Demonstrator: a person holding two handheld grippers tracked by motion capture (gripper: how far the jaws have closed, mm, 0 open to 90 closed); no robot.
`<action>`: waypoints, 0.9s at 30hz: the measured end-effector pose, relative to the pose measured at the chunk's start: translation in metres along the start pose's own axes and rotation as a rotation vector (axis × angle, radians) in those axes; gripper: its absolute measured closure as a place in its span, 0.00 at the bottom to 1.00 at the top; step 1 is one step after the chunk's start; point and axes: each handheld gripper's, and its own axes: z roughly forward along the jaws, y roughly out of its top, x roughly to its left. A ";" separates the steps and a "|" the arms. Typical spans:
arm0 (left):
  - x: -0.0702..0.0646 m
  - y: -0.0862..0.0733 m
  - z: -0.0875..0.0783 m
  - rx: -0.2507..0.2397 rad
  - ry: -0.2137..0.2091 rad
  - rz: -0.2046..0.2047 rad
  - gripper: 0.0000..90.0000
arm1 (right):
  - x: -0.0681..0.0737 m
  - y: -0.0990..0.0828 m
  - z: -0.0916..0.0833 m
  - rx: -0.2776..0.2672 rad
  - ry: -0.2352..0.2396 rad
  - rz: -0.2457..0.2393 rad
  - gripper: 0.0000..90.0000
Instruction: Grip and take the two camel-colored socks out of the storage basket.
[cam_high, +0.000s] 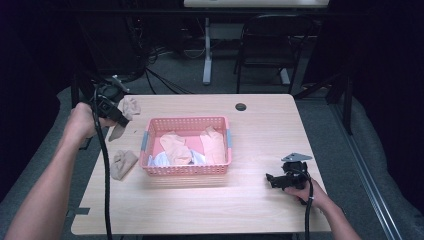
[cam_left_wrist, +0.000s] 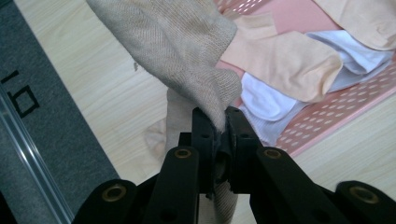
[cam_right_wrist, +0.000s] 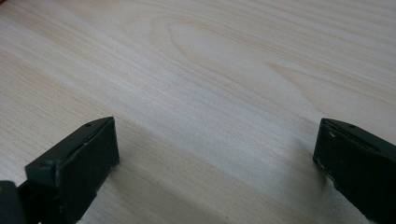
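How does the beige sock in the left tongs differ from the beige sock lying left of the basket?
The held sock hangs in the air, pinched in the shut left tongs; the loose sock lies crumpled on the table. The held one sits farther back, the loose one nearer the person. Both are beige and outside the pink basket.

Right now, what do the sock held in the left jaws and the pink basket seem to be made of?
The beige sock looks like soft knitted fabric, matte: fine ribbed weave, limp folds. The pink basket seems to be rigid moulded plastic, slightly glossy: its walls carry regular rows of small holes.
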 end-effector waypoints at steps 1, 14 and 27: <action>0.003 -0.002 -0.001 0.010 0.003 0.001 0.93 | 0.000 0.000 0.000 0.000 0.000 0.000 0.00; 0.030 -0.030 -0.007 -0.008 0.025 -0.063 0.93 | 0.000 0.000 0.000 -0.001 -0.003 0.000 0.00; 0.040 -0.049 0.030 0.024 -0.005 -0.119 0.93 | 0.001 0.000 0.000 0.000 -0.003 0.001 0.00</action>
